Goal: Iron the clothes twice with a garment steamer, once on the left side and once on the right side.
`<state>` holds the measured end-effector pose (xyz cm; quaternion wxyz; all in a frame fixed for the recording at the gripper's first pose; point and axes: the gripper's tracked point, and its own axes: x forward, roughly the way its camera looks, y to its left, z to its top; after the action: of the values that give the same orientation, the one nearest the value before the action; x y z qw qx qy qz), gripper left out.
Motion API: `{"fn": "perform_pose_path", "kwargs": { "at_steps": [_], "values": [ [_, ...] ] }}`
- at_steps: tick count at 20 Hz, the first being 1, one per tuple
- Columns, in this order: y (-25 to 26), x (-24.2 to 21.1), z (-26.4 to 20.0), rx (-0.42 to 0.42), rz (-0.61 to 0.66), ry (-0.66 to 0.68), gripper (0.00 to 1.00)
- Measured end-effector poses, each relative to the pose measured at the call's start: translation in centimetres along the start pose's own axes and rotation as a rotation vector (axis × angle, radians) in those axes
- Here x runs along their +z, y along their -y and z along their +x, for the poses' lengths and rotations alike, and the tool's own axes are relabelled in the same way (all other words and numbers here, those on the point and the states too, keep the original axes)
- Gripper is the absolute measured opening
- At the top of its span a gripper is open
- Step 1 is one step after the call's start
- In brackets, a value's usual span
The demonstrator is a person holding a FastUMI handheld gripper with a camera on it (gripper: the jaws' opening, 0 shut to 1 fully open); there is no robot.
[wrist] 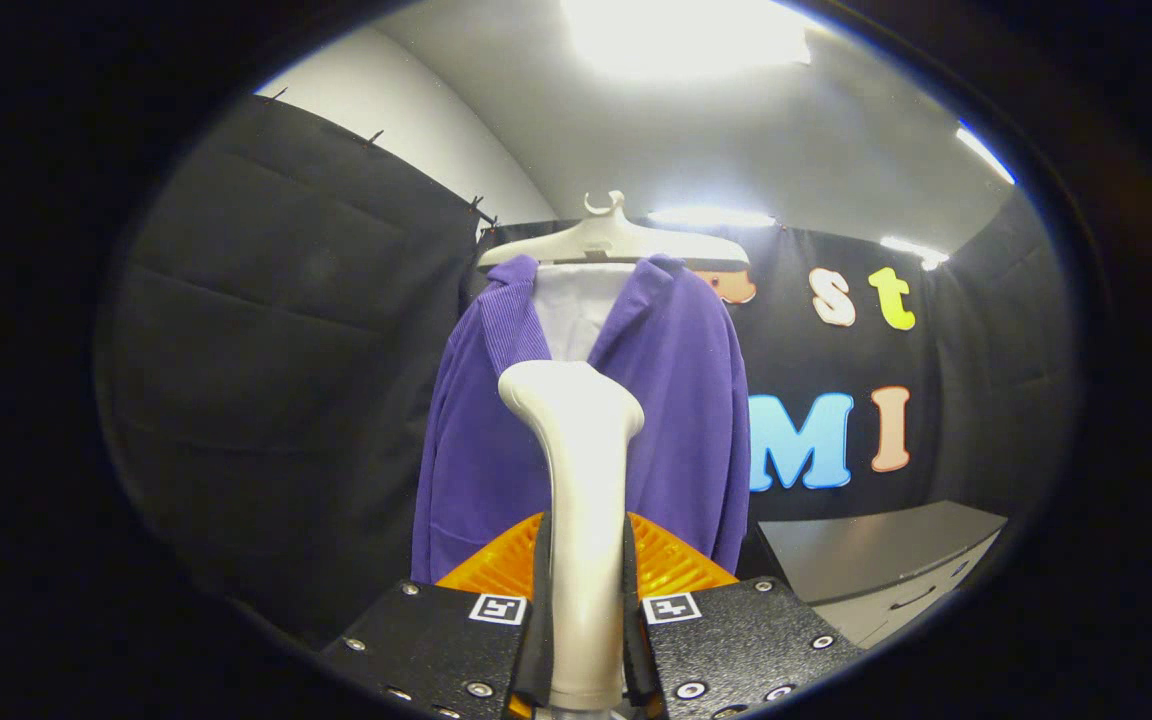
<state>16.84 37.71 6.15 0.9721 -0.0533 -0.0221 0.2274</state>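
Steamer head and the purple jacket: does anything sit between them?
No. In the gripper view the steamer, clamped between the gripper fingers, points at the purple jacket on its hanger; nothing lies between.

My fingers point(586, 640) clamp the garment steamer point(576, 480), smooth plastic with a soft satin sheen. Beyond it hangs the jacket point(676, 400), ribbed matt cloth, on a smooth plastic hanger point(616, 240). The bench point(866, 550) looks matt.
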Motion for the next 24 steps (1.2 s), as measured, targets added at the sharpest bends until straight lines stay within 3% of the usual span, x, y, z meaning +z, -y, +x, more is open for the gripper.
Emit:
{"fn": "perform_pose_path", "kwargs": {
  "at_steps": [6, 10, 16, 24],
  "values": [
    [-3.4, 6.6, 4.7, 0.006, -0.004, 0.083, 0.28],
    [-5.5, 8.6, 8.1, 0.0, -0.024, 0.096, 0.28],
    [-7.1, 6.6, 9.9, -0.001, -0.11, 0.066, 0.28],
    [-8.2, 0.8, 9.0, 0.026, -0.093, -0.026, 0.28]
  ]
}}
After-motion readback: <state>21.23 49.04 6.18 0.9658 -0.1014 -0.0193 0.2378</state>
